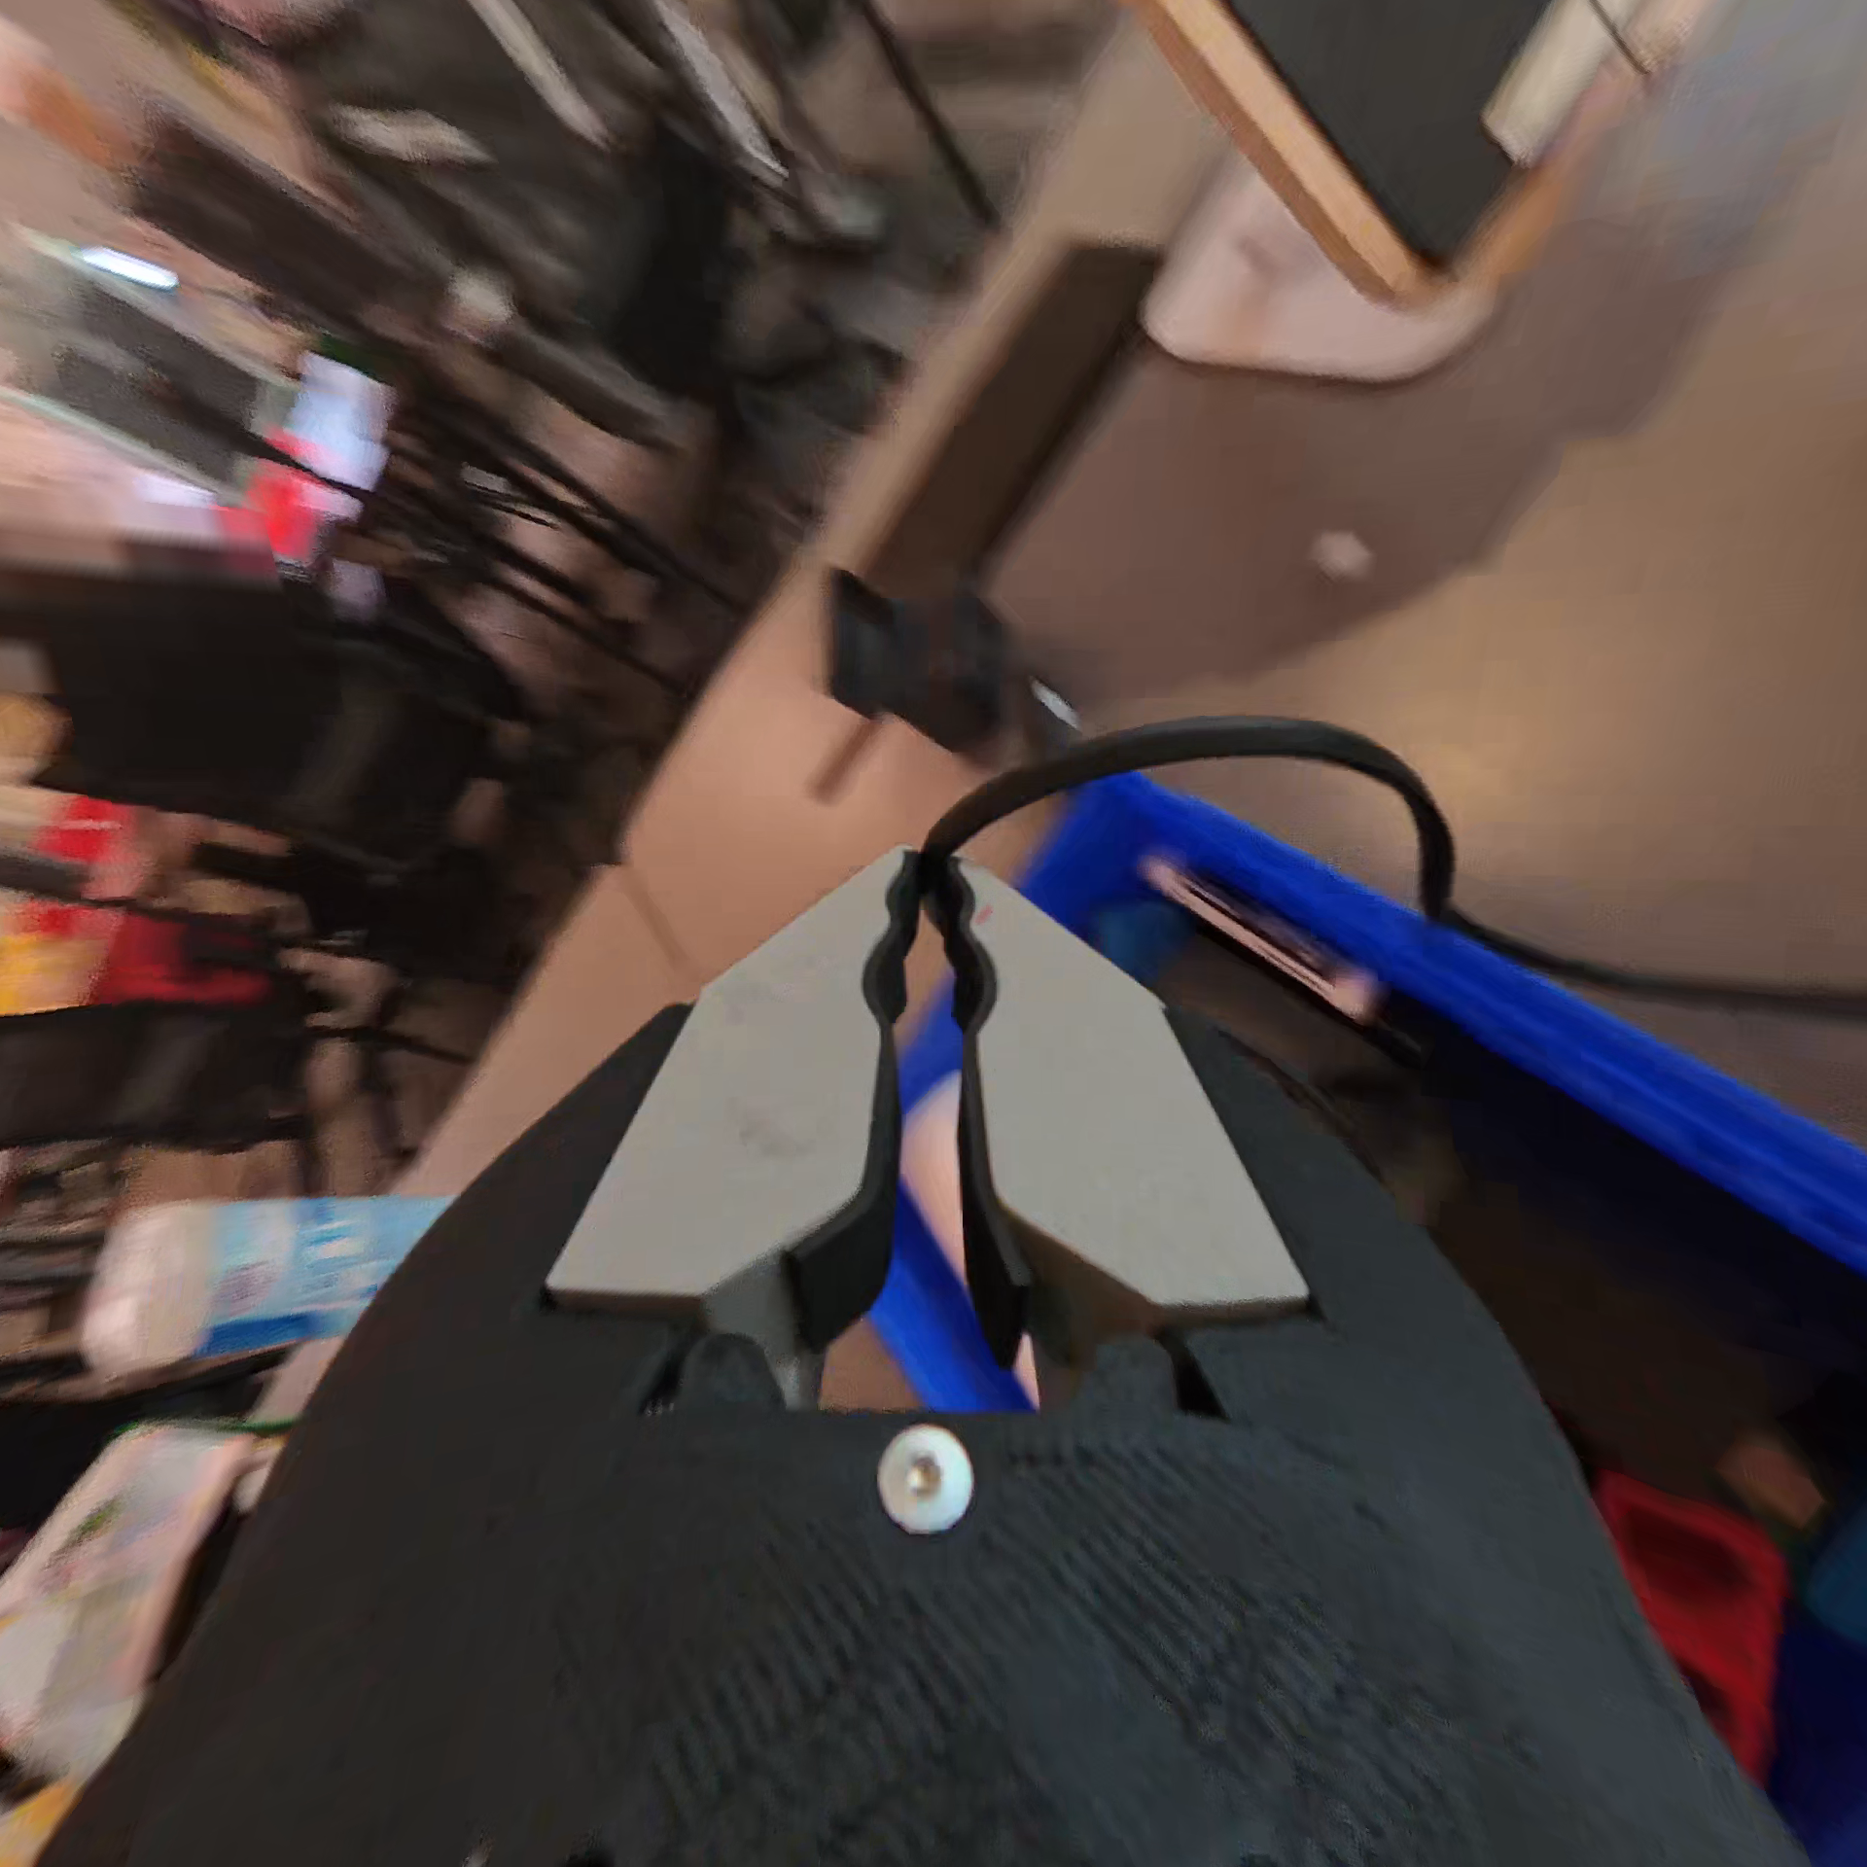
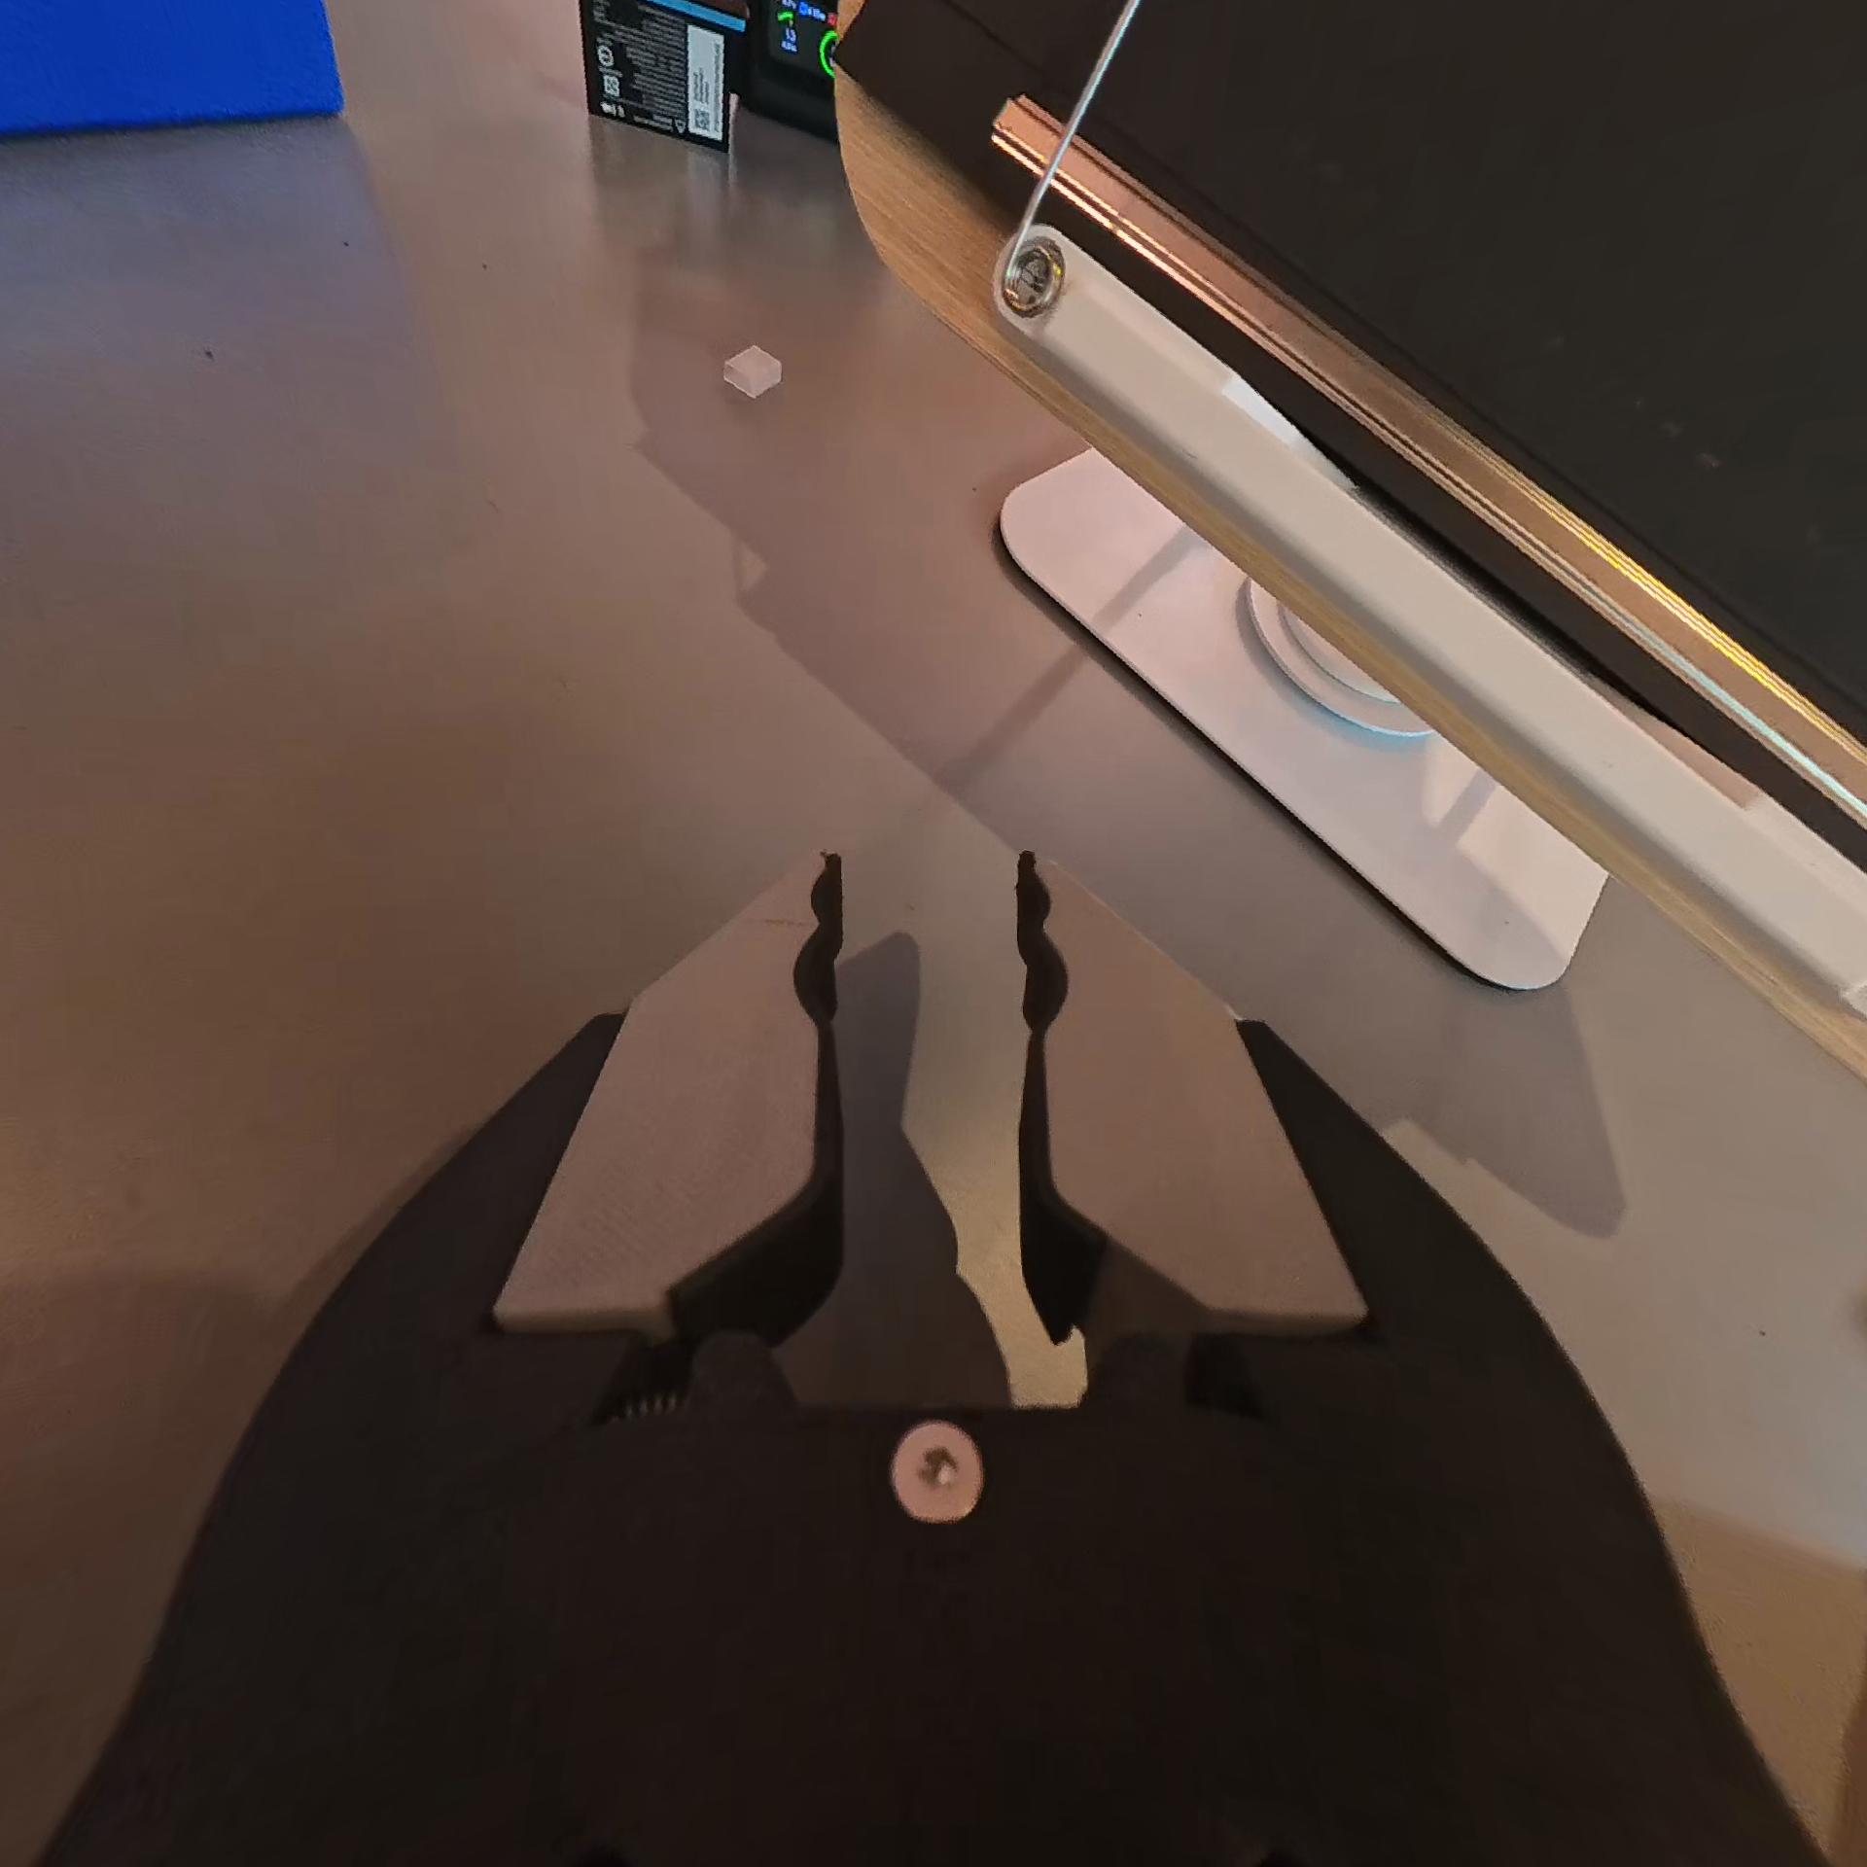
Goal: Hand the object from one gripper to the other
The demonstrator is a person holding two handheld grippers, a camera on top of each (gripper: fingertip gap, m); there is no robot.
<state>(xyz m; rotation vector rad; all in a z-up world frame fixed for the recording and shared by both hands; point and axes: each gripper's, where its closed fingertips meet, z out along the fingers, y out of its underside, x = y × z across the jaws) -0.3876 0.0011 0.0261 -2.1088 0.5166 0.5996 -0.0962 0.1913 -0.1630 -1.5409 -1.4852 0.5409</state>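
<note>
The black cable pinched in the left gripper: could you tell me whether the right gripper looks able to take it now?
Probably not yet. The right gripper is open and empty but faces only bare table; the black cable held by the left gripper appears nowhere in its view.

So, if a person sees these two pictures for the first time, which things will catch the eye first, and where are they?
In the left wrist view, the left gripper pinches a black cable at its fingertips; the cable arcs up and right over a bright blue bin. In the right wrist view, the right gripper is open and empty above a grey table, with a white stand base to its right and a small clear cube farther ahead.
</note>
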